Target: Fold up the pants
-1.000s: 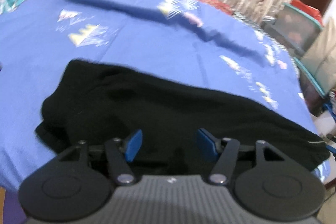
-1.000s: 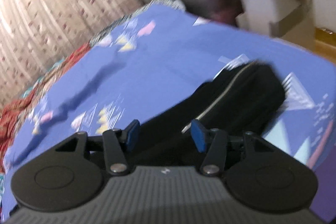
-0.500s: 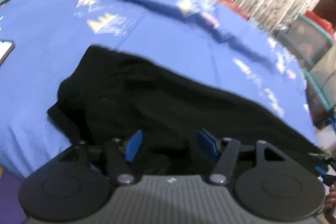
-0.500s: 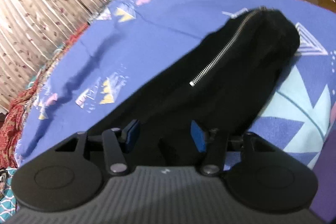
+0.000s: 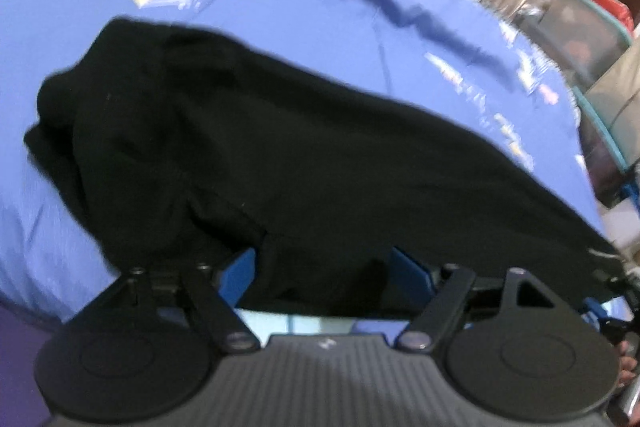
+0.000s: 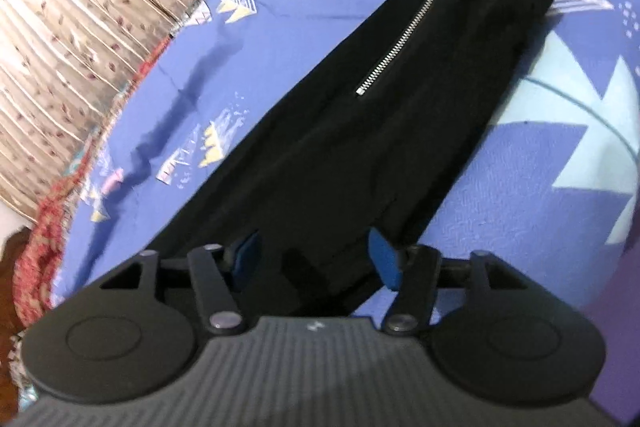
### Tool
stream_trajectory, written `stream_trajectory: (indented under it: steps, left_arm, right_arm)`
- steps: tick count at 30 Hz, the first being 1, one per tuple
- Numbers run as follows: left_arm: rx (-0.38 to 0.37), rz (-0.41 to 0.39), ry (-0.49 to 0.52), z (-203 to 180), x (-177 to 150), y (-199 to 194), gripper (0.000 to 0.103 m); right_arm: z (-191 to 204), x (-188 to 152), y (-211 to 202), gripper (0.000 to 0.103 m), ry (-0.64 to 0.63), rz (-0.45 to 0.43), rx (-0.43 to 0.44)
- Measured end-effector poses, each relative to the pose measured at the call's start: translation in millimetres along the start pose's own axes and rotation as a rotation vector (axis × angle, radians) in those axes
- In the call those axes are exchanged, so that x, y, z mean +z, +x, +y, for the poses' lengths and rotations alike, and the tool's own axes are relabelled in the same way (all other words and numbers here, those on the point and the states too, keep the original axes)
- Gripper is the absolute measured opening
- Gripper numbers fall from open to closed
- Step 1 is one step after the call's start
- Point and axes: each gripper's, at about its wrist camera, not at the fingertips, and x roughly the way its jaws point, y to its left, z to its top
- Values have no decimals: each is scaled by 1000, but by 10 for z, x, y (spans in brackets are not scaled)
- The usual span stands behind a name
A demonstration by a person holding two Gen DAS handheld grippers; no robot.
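One blue bedsheet (image 6: 520,187) (patterned) under black pants (image 6: 360,147); curtain (image 6: 80,7) behind.

A bedroom in a home — the work surface is a bed spread with a blue printed sheet (image 5: 280,27) over a red patterned cover (image 6: 44,227). Pleated floral curtains (image 6: 80,7) hang close behind it, and a clear storage bin (image 5: 576,31) with a teal rim stands beside — ordinary household clutter.

Both grippers' jaws wider, pants (image 5: 304,155) nearer.
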Motion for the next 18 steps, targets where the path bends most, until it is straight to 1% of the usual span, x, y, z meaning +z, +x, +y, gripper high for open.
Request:
stream_trajectory:
  steps: [5,8,12,18]
  left_arm:
    - [3,0,-5,16,-25,8,75]
    - [14,1,13,-7,-40,14,75]
    - [22,0,26,-54,-37,29,76]
    - [17,1,15,-52,-32,36,76]
  right_arm:
    - [-22,-26,-17,68,7,-16,30]
    - [-47,-40,-34,68,21,-24,42]
    - [-36,-43,-28,68,17,-24,40]
    - [-46,-54,-17,68,18,-26,45]
